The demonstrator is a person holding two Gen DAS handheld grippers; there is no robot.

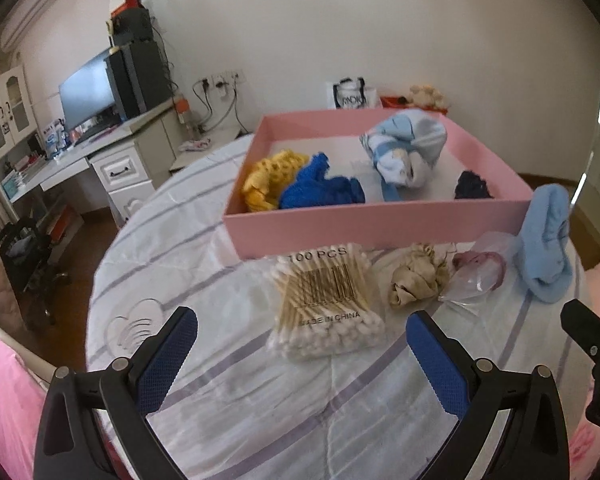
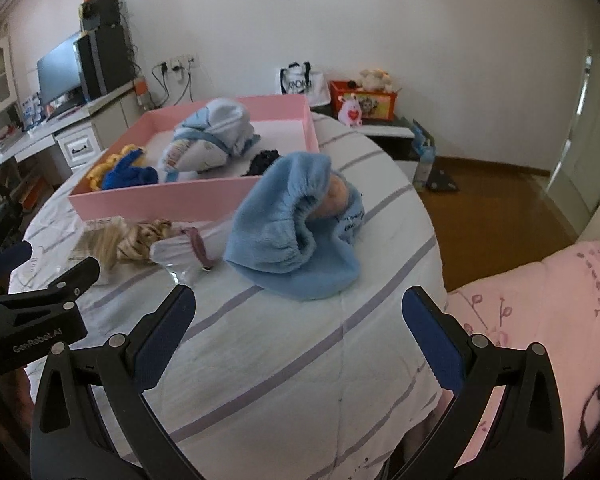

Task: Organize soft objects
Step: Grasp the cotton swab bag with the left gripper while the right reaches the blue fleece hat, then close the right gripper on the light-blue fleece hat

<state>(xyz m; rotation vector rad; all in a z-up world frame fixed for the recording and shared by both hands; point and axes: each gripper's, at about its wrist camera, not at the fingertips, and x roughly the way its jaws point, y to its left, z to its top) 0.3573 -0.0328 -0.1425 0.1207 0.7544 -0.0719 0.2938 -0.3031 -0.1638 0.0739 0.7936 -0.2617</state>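
Observation:
A pink box [image 1: 364, 222] [image 2: 172, 200] sits on the white striped bed cover. Inside lie a yellow knit piece [image 1: 266, 178], a blue knit piece [image 1: 320, 188], a pale blue and white cloth bundle [image 1: 408, 148] [image 2: 208, 136] and a small dark item [image 1: 472, 186]. In front of the box lie a pack of cotton swabs [image 1: 324, 304], a beige scrunchie [image 1: 416, 278] [image 2: 132, 240], a clear bag with a pink band [image 1: 480, 272] and a light blue fleece hat [image 1: 546, 240] [image 2: 296, 232]. My left gripper [image 1: 300, 332] is open just before the swabs. My right gripper [image 2: 298, 312] is open just before the hat.
A desk with a monitor [image 1: 88, 92] and drawers stands at the left. A nightstand with a tote bag [image 2: 300, 80] and a toy box [image 2: 364, 100] is behind the bed. A pink quilt [image 2: 540, 320] lies at the right. Wooden floor [image 2: 500, 208] lies beyond the bed edge.

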